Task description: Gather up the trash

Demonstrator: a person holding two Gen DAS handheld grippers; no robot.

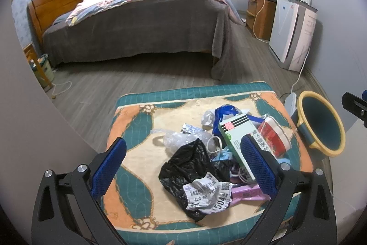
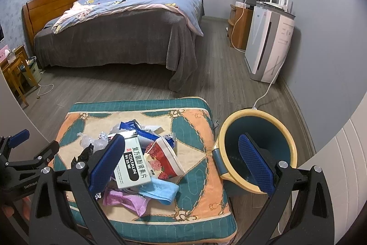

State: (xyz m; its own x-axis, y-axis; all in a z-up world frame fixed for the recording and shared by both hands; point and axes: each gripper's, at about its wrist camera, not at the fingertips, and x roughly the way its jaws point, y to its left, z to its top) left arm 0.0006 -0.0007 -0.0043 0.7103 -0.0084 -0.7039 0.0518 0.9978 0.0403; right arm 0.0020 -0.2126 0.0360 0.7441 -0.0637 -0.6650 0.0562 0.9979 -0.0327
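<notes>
A heap of trash lies on a patterned cushion (image 1: pixel 137 130): a black plastic bag (image 1: pixel 190 167) with crumpled labels (image 1: pixel 206 194), a white medicine box (image 1: pixel 238 141), a red and white packet (image 1: pixel 274 137), a pink wrapper (image 1: pixel 245 193) and a blue bag (image 1: pixel 226 111). In the right wrist view I also see the medicine box (image 2: pixel 133 164), the red packet (image 2: pixel 165 157), a blue face mask (image 2: pixel 160 192) and the pink wrapper (image 2: pixel 126 201). A yellow-rimmed blue bin (image 2: pixel 257 148) stands right of the cushion (image 2: pixel 195 130). My left gripper (image 1: pixel 183 167) is open above the heap. My right gripper (image 2: pixel 181 164) is open and empty.
A bed with a grey cover (image 1: pixel 137 22) stands across the wood floor. A white air purifier (image 2: pixel 268 45) and a wooden cabinet (image 2: pixel 238 24) line the right wall, with a white cable (image 2: pixel 266 91) on the floor. A small bin (image 2: pixel 29 70) sits by a wooden stand at left.
</notes>
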